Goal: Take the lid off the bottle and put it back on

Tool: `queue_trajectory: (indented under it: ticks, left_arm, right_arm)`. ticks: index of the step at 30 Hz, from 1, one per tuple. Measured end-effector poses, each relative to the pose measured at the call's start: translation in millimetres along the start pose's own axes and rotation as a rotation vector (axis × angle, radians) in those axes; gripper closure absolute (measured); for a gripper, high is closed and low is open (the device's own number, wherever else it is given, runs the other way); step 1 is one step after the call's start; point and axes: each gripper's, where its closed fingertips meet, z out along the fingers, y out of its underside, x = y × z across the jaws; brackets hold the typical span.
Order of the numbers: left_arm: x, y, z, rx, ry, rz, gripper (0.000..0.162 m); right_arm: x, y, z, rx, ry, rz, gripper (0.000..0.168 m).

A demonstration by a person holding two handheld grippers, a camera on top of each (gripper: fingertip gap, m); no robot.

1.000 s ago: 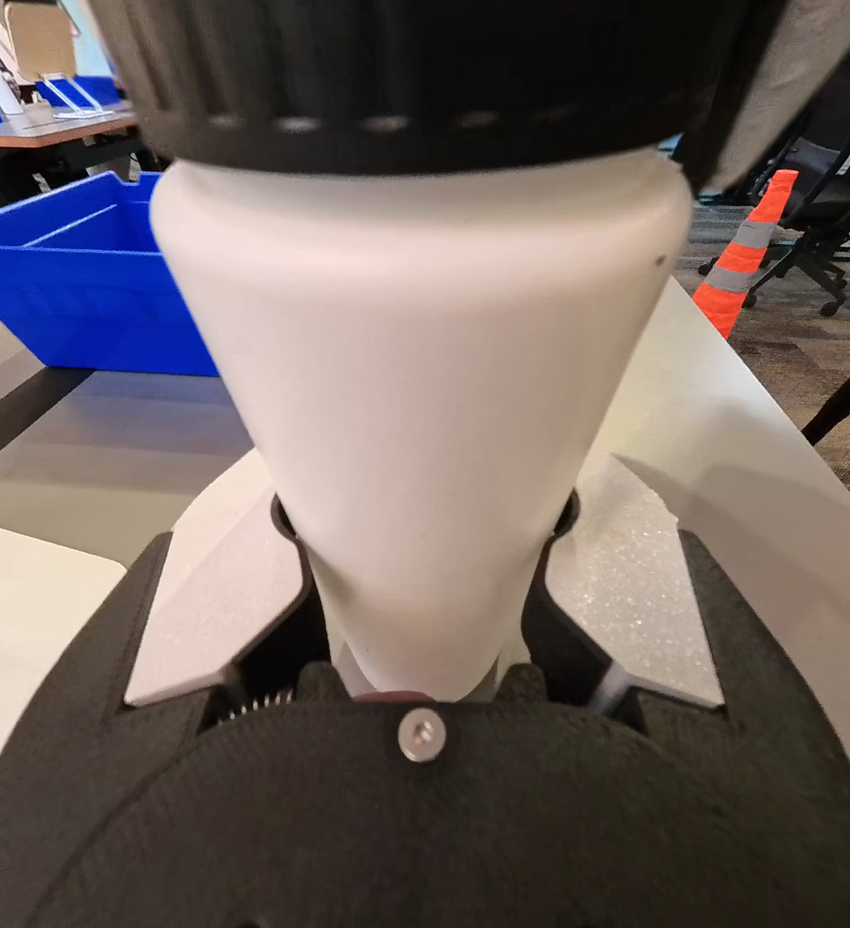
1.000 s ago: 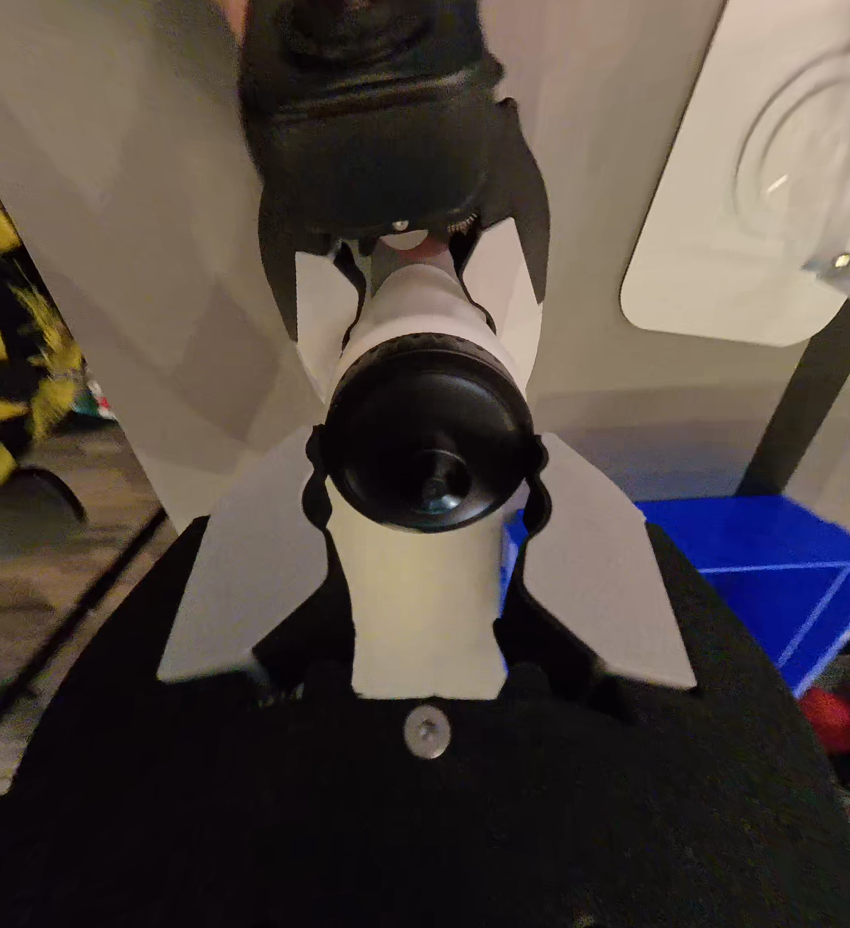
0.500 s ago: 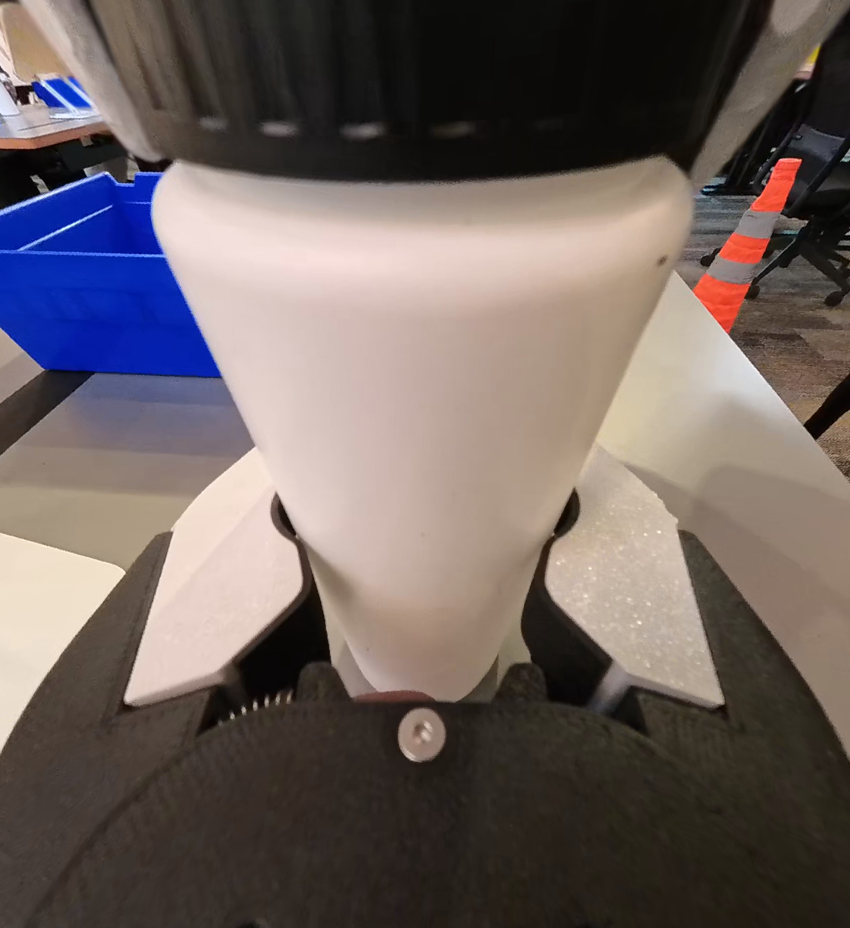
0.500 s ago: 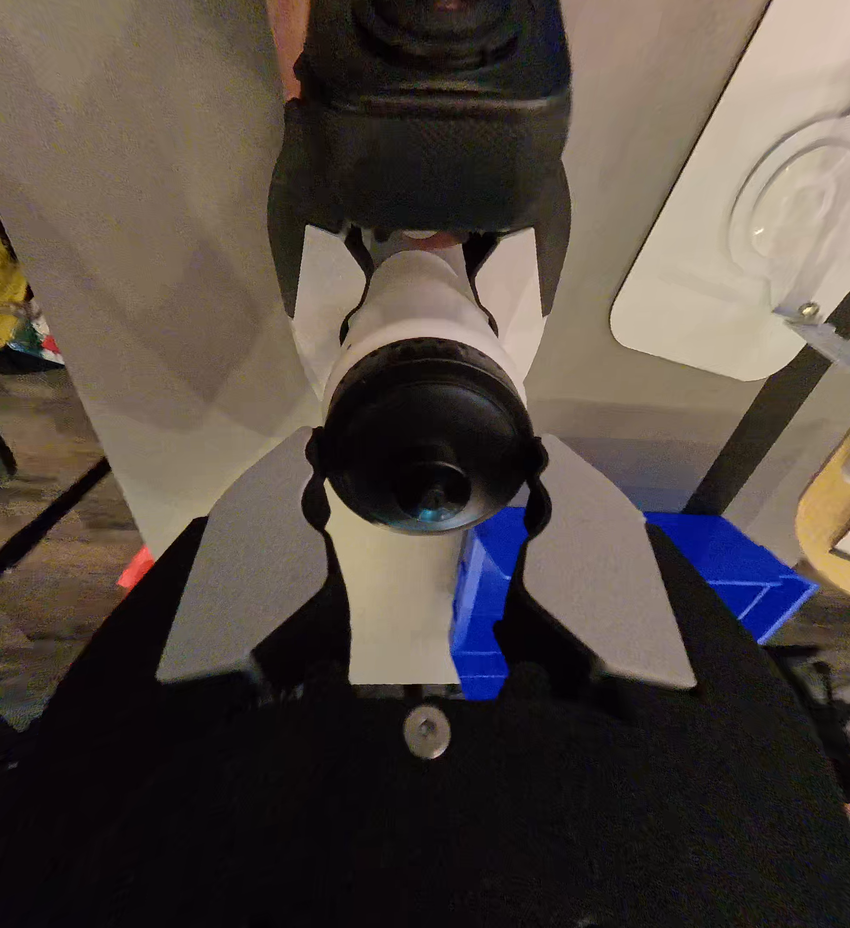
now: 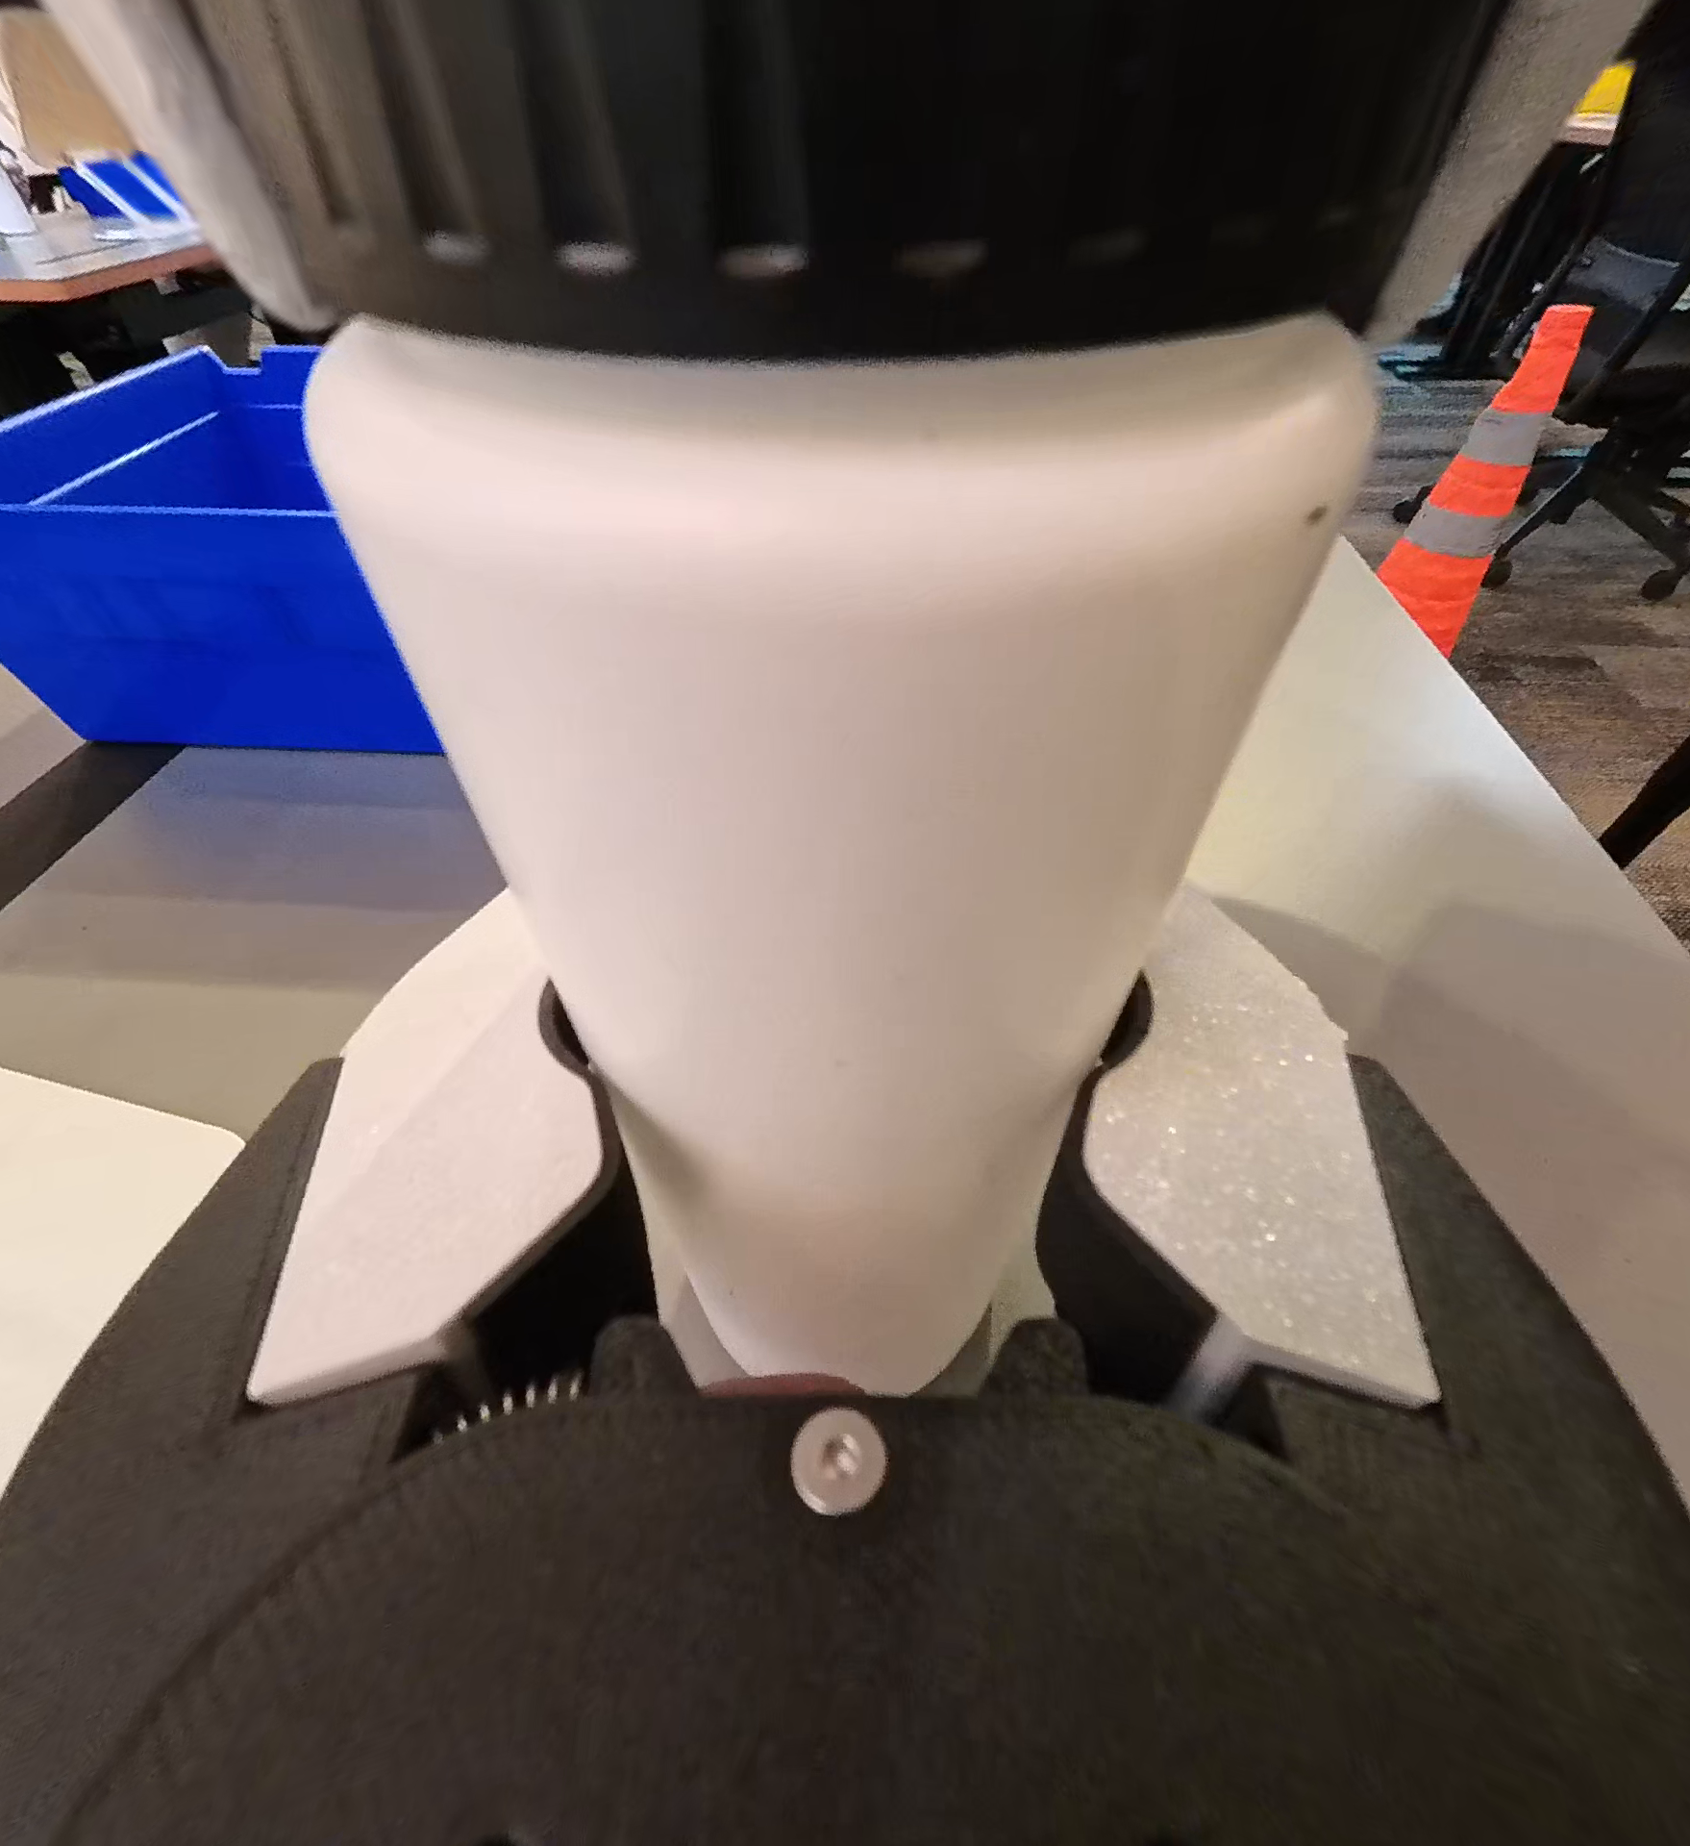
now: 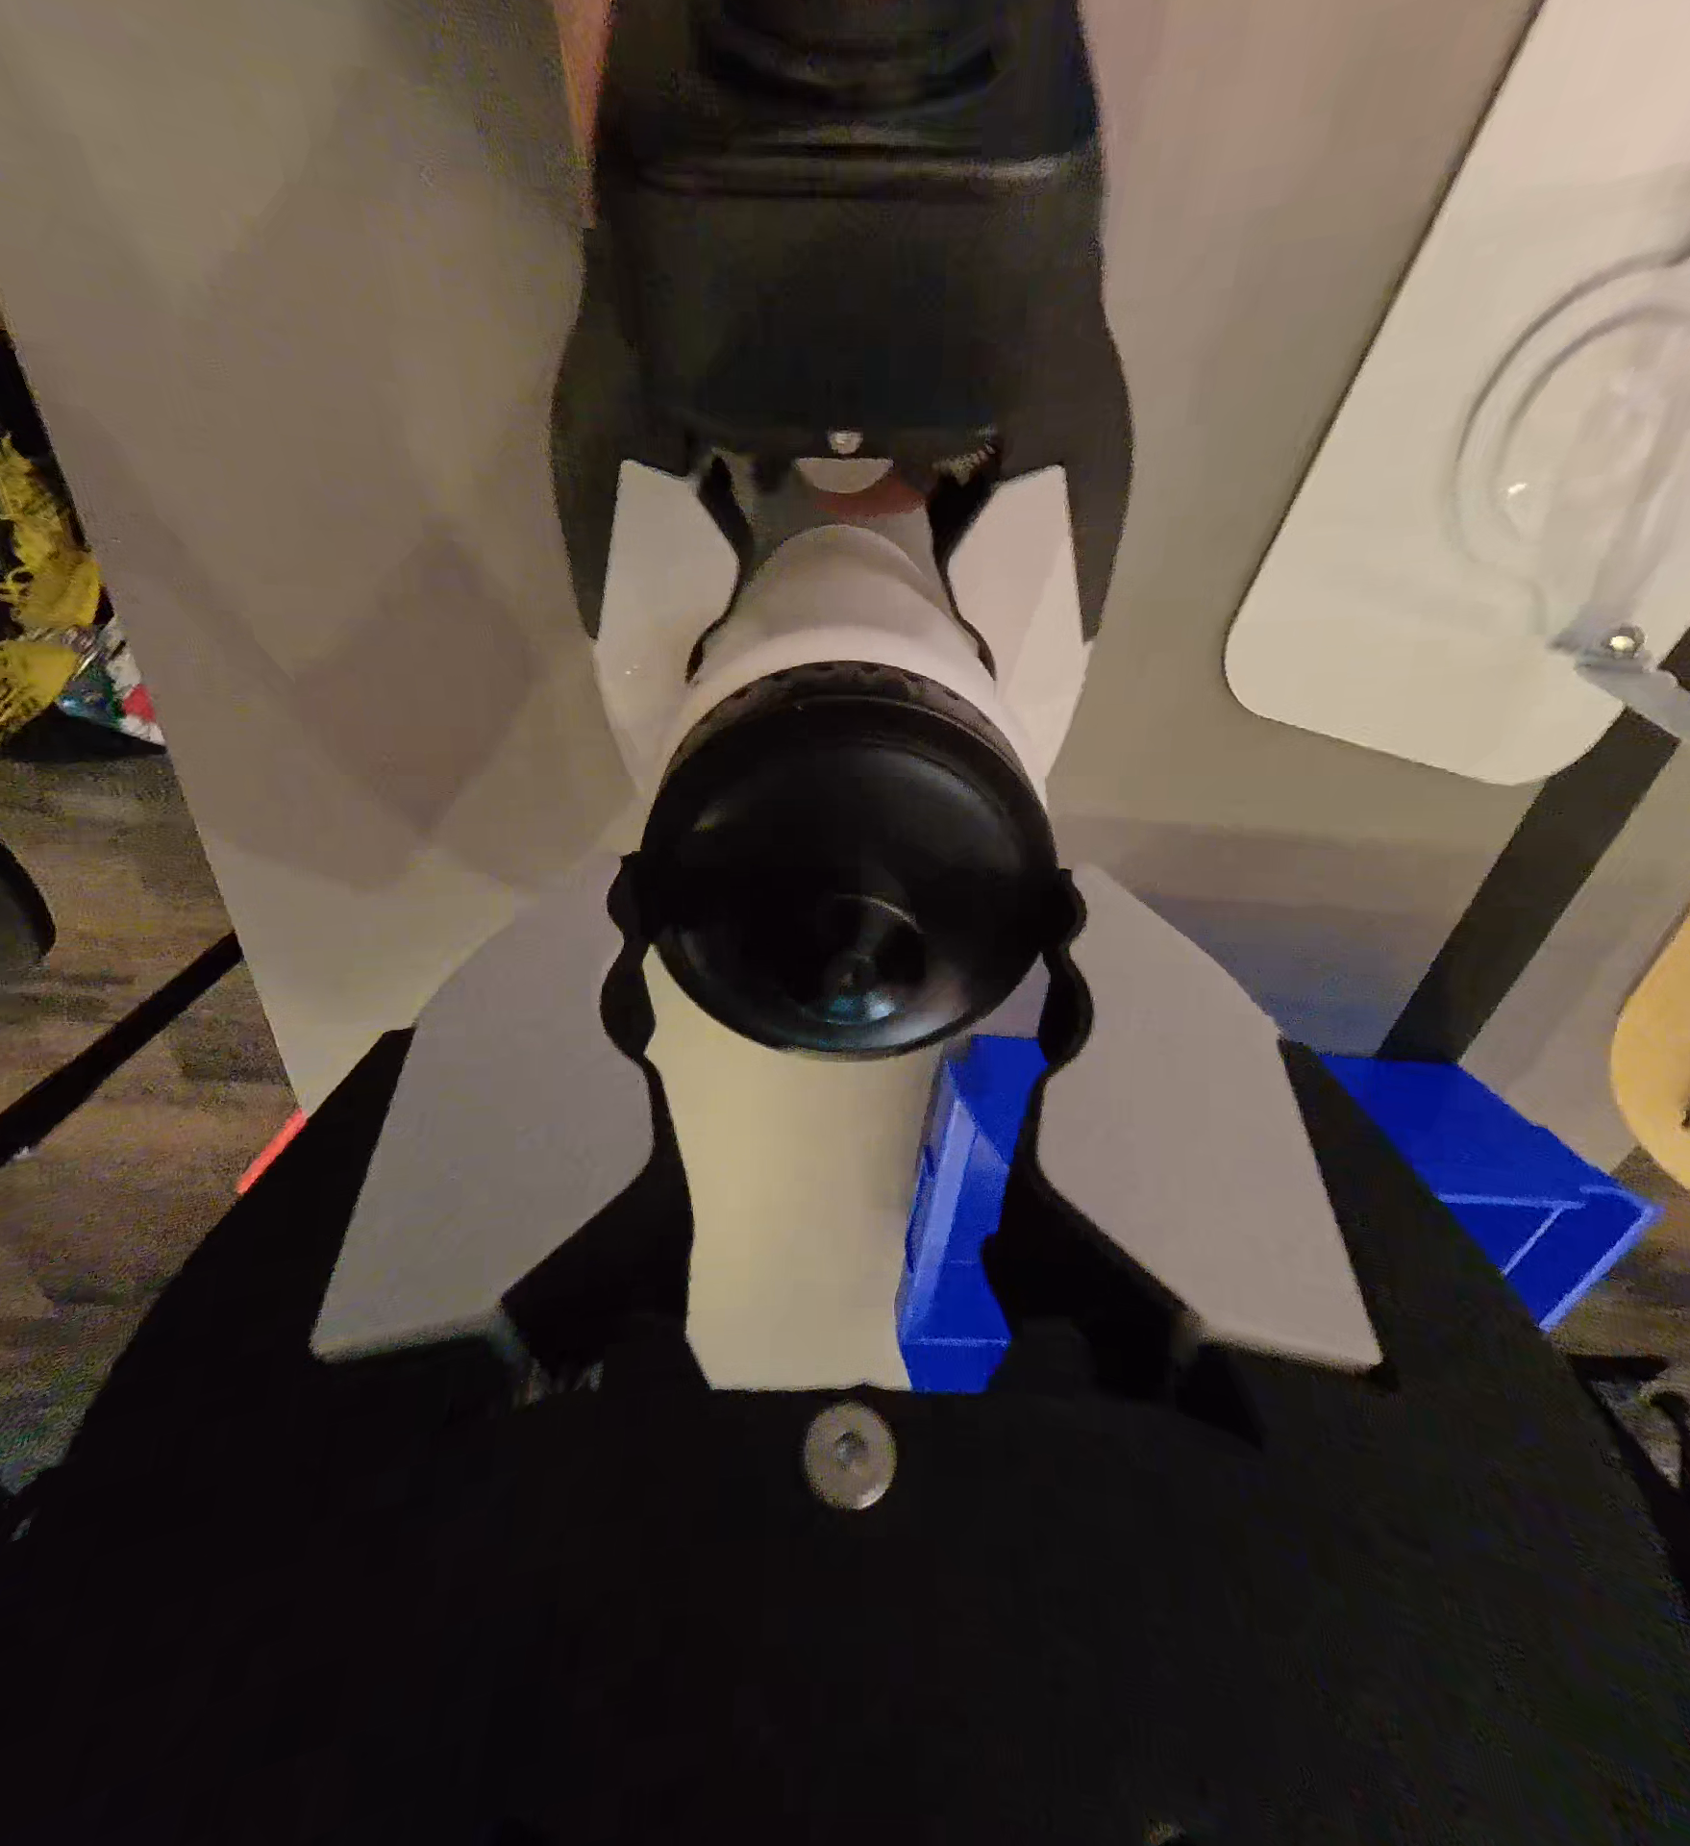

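Right wrist view: lid (image 6: pixel 846 879) between gripper (image 6: pixel 846 919) fingers.

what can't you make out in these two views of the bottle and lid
- Left wrist view: the lid's top is cut off by the upper edge; the bottle's base is hidden inside the left gripper.
- Right wrist view: the lid covers the bottle's neck, so how far it is screwed on cannot be told.
- Right gripper: whether its fingers press the lid is unclear.

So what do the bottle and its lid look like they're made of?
Bottle: apparently matte white plastic or coated metal, an even, dull surface with soft highlights. Lid: likely black plastic, semi-gloss on top, with moulded vertical ribs around its side.
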Motion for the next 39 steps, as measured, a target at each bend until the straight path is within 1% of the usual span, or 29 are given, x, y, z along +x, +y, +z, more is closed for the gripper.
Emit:
queue_trajectory:
  ticks: [2,3,6,8,10,12,14,16,17,18,20,23,25,27,29,31,32,33,35,37,39]
  left_arm:
    - [-0.3,0.1,-0.1,0.000,-0.002,-0.001,0.062]
    - [-0.7,0.2,-0.2,0.000,-0.003,-0.004,0.062]
    - [-3.1,0.1,-1.8,0.009,-0.001,-0.023,0.062]
    - [-1.3,0.3,-0.9,0.003,-0.001,-0.009,0.062]
    - [0.7,-0.3,0.7,0.001,-0.002,0.007,0.062]
    - [1.3,-0.4,1.0,0.002,0.003,0.004,0.062]
    - [1.2,-0.3,0.9,0.001,0.003,0.004,0.062]
    - [1.1,-0.2,0.9,0.000,0.002,0.003,0.062]
    - [1.0,-0.2,0.7,0.002,0.003,0.002,0.062]
    - [0.6,0.0,0.5,0.001,0.002,-0.001,0.062]
    - [-0.1,0.0,0.3,0.003,0.002,-0.006,0.062]
    - [-2.2,1.2,-0.2,0.000,-0.007,-0.003,0.062]
    - [0.3,0.9,1.4,-0.003,-0.008,0.016,0.062]
    - [-0.5,1.1,0.9,-0.004,-0.010,0.012,0.062]
    - [-1.1,1.2,0.4,-0.003,-0.007,0.007,0.062]
    - [-0.3,1.1,1.0,-0.005,-0.009,0.013,0.062]
    - [-0.1,1.1,1.2,-0.006,-0.010,0.016,0.062]
    - [0.0,1.0,1.2,-0.004,-0.009,0.015,0.062]
    - [-0.5,1.0,1.1,-0.001,-0.007,0.011,0.062]
    - [-0.6,0.9,0.9,0.001,-0.006,0.009,0.062]
    - [-1.1,1.0,0.6,-0.001,-0.007,0.006,0.062]
  right_arm:
    - [0.8,0.6,0.9,-0.016,0.006,0.011,0.091]
    - [0.5,0.6,1.0,-0.015,-0.005,0.071,0.091]
    - [0.8,-5.0,1.4,0.054,-0.040,0.355,0.091]
    - [-1.8,-5.3,3.0,0.066,-0.034,0.414,0.091]
    - [-4.3,-2.5,2.1,0.048,-0.041,0.387,0.091]
    - [-2.6,0.8,0.2,0.029,-0.025,0.283,0.089]
    - [3.7,3.3,-1.8,0.010,0.022,0.173,0.077]
    - [1.7,1.4,-2.5,0.007,0.013,0.069,0.084]
    - [-0.6,0.4,-2.2,0.005,-0.003,0.033,0.093]
    - [0.1,0.5,-1.7,-0.001,0.006,0.018,0.092]
    - [-0.4,0.2,-1.4,0.001,-0.007,0.094,0.092]
    - [-0.2,-2.8,-2.0,0.033,-0.025,0.396,0.092]
    - [-3.6,-0.1,-1.7,0.001,0.005,0.443,0.092]
    - [-2.2,-1.0,-1.3,0.005,0.012,0.431,0.092]
    - [-1.8,0.2,-0.1,0.008,-0.023,0.388,0.091]
    - [2.2,8.3,1.6,-0.036,-0.006,0.325,0.075]
    - [3.8,7.8,0.6,-0.030,0.010,0.259,0.074]
    - [3.2,7.0,-0.8,-0.024,0.017,0.197,0.078]
    - [-0.4,7.9,-3.1,-0.036,0.013,0.094,0.093]
    - [1.3,9.7,-3.1,-0.051,0.025,0.021,0.094]
    - [1.4,9.2,-3.2,-0.044,0.010,0.024,0.094]
